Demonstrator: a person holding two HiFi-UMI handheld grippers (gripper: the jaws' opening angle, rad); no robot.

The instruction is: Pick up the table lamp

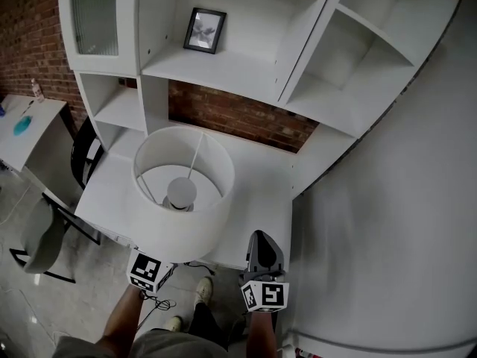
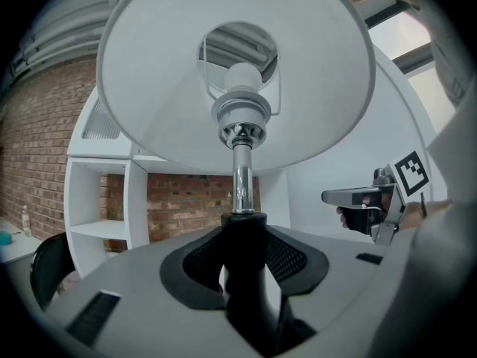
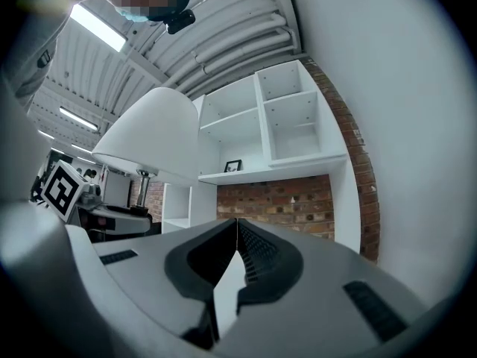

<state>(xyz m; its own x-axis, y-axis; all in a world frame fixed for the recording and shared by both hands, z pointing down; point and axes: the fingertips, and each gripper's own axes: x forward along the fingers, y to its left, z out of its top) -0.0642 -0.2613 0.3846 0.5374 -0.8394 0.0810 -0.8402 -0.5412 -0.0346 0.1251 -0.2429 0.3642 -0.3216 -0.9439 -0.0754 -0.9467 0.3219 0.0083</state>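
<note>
The table lamp has a wide white drum shade point(image 1: 182, 192), a chrome pole point(image 2: 241, 185) and a black lower stem point(image 2: 242, 267). My left gripper point(image 2: 240, 233) is shut on that black stem, right under the shade; in the head view only its marker cube point(image 1: 145, 271) shows below the shade's near edge. My right gripper point(image 1: 262, 248) is to the right of the lamp, apart from it, with its jaws pressed together and nothing in them point(image 3: 237, 226). In the right gripper view the shade point(image 3: 149, 136) and the left gripper point(image 3: 112, 216) show at the left.
A white desk point(image 1: 253, 177) with shelving point(image 1: 246, 66) stands against a brick wall point(image 1: 231, 114). A framed picture point(image 1: 205, 30) stands on a shelf. A white wall or panel point(image 1: 387, 230) is close on the right. A dark chair point(image 1: 82, 151) and a side table point(image 1: 26, 129) are at the left.
</note>
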